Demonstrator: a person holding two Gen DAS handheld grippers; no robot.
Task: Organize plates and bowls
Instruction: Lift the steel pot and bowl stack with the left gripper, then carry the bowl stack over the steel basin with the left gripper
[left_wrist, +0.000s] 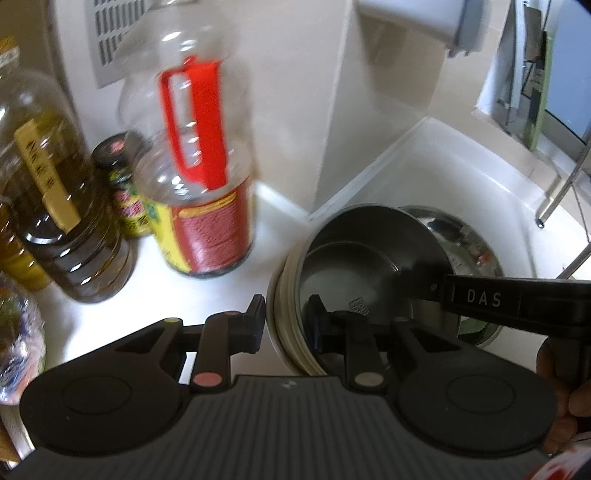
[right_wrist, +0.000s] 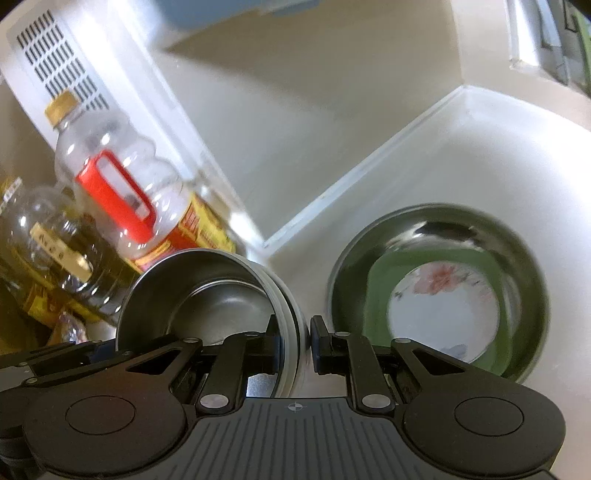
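Note:
A stack of bowls, a steel bowl (left_wrist: 362, 266) nested on top of cream bowls (left_wrist: 282, 291), hangs tilted above the counter's edge beside the sink. My left gripper (left_wrist: 286, 325) is shut on the stack's near rim, one finger outside and one inside. From the right, my right gripper (left_wrist: 432, 286) clamps the opposite rim. In the right wrist view the right gripper (right_wrist: 295, 343) pinches the layered rims of the steel bowl (right_wrist: 214, 295), and the left gripper (right_wrist: 107, 350) shows at the lower left.
A large steel basin (right_wrist: 436, 295) sits in the white sink (right_wrist: 498, 155) and holds a green dish and a floral plate (right_wrist: 443, 306). A red-handled oil bottle (left_wrist: 195, 166), a dark oil bottle (left_wrist: 55, 203) and a jar (left_wrist: 122, 173) crowd the counter on the left.

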